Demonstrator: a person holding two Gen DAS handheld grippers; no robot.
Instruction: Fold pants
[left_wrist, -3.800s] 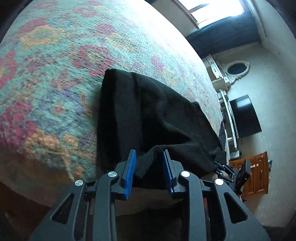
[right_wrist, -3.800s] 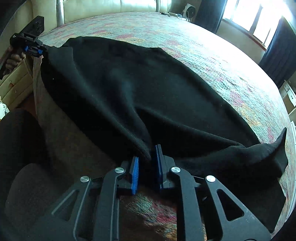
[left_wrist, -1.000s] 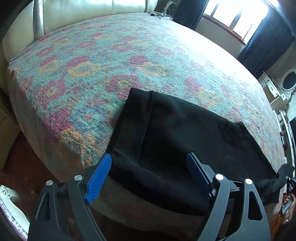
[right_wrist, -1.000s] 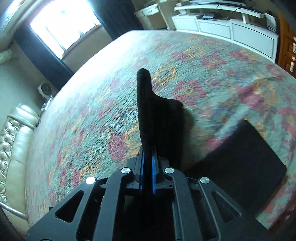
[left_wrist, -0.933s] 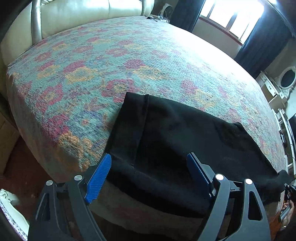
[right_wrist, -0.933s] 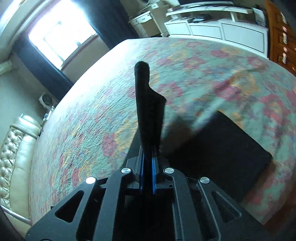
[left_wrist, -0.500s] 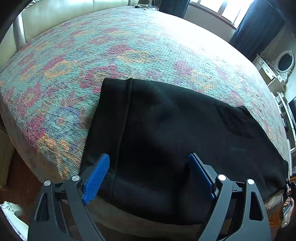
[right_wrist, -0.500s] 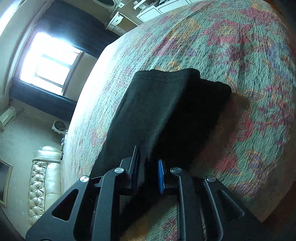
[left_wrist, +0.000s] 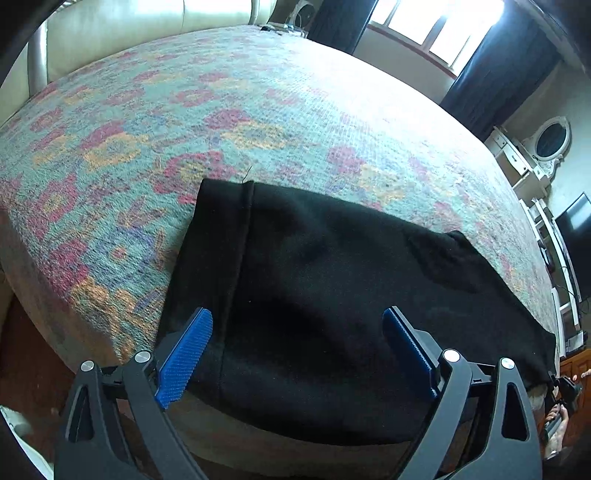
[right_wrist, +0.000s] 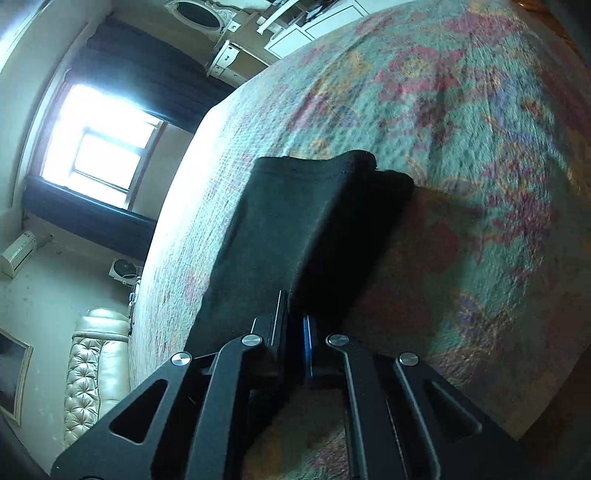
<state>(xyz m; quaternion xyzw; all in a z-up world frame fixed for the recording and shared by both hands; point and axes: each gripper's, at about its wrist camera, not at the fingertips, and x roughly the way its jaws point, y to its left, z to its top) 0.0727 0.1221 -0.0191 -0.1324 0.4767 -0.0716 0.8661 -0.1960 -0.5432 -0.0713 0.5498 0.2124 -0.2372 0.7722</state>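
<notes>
You have the pants (left_wrist: 332, 295) as soft, matt black cloth with a fine knit and a stitched hem. Your bedspread (left_wrist: 221, 110) is a rough, nubby woven cloth, dull in finish, in teal, red and orange. The left claw (left_wrist: 295, 350) is matt black plastic with small shiny metal pins, and its pads (left_wrist: 184, 354) are blue ribbed rubber. The right claw (right_wrist: 293, 332) looks the same. The headboard (right_wrist: 88, 369) is glossy cream tufted leather. The cabinet (left_wrist: 572, 369) is polished brown wood.
</notes>
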